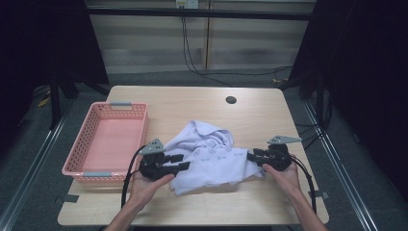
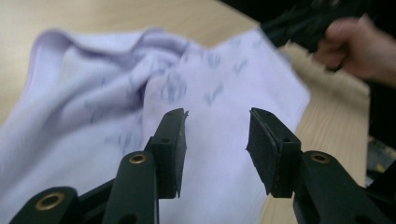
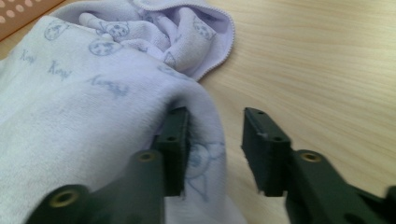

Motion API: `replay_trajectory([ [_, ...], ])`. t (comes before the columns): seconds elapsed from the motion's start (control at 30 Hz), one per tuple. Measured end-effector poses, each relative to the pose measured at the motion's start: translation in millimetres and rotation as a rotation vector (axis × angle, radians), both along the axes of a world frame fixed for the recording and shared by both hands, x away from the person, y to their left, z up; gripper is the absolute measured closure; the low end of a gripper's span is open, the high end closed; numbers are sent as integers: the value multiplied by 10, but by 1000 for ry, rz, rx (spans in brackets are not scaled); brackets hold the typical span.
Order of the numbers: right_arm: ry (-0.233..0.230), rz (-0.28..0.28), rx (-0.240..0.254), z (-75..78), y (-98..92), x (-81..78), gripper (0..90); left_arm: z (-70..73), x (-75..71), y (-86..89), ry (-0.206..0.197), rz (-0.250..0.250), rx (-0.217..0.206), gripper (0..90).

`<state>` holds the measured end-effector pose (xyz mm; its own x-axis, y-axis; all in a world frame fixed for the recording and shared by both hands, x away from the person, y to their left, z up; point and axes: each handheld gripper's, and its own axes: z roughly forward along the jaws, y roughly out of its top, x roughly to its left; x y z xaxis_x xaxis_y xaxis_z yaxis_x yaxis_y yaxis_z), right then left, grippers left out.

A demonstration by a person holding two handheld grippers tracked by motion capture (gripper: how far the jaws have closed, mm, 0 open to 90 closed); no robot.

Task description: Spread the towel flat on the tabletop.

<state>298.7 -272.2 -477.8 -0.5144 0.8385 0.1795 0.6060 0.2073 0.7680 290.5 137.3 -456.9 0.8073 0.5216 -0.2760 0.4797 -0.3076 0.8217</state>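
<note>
A pale lilac cloth (image 1: 211, 156) with blue prints lies crumpled in the middle of the wooden table (image 1: 192, 202). My left gripper (image 1: 181, 161) is at the cloth's left edge, held in a hand. In the left gripper view its jaws (image 2: 215, 116) stand apart above the cloth (image 2: 116, 107) with nothing pressed between them. My right gripper (image 1: 250, 156) is at the cloth's right edge. In the right gripper view its jaws (image 3: 215, 114) are apart, and a fold of the cloth (image 3: 93, 112) drapes over the left jaw and hangs loose in the gap.
A pink plastic basket (image 1: 142, 126) stands at the table's left side, close to my left hand, and its corner (image 3: 18, 11) appears in the right gripper view. A round hole (image 1: 231, 100) sits near the table's far edge. The other hand (image 2: 355, 46) is beyond the cloth.
</note>
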Motion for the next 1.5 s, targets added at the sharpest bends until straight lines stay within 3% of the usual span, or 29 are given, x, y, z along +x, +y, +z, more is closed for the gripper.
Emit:
replay_trajectory([
  [0.1,-36,-2,6,111,-23,-149,538,-115,-90,47,23,-24,55,586],
  [0.17,-54,38,19,162,8,-317,584,-156,-143,73,35,-25,80,586],
  [0.27,-26,140,31,120,137,-542,644,-202,-182,141,32,-13,88,579],
  [0.33,-18,177,-11,49,229,-581,624,-252,-166,137,44,-6,104,555],
  [0.43,-19,171,-33,-12,276,-497,556,-313,-143,90,49,-10,142,518],
  [0.5,-15,172,-28,-33,275,-435,539,-338,-97,84,53,5,142,519],
  [0.53,-7,177,-50,-66,285,-406,534,-349,-79,85,63,15,137,525],
  [0.57,-7,175,-75,-92,293,-395,528,-373,-53,82,80,20,145,560],
  [0.63,18,184,-89,-160,300,-379,524,-396,-38,61,96,19,157,718],
  [0.7,22,187,-91,-170,290,-374,515,-360,-72,44,71,-2,157,860],
  [0.77,13,170,-74,-129,253,-394,514,-266,-73,122,80,-5,65,876],
  [0.87,-4,152,-36,-84,166,-427,516,-67,-62,212,53,12,-50,876],
  [0.93,5,154,-6,-84,130,-424,538,68,-43,227,7,22,-68,879],
  [1.13,-21,150,-22,-56,173,-414,529,280,23,389,-40,105,-171,882],
  [1.17,-35,139,-44,-34,167,-401,529,292,40,424,-40,124,-182,881],
  [1.2,-29,137,-20,-19,149,-381,534,305,54,449,-41,130,-188,881],
  [1.43,15,231,-53,-144,334,-277,520,333,101,461,-55,134,-184,882],
  [1.5,30,234,-72,-189,394,-245,512,341,116,460,-59,140,-182,881],
])
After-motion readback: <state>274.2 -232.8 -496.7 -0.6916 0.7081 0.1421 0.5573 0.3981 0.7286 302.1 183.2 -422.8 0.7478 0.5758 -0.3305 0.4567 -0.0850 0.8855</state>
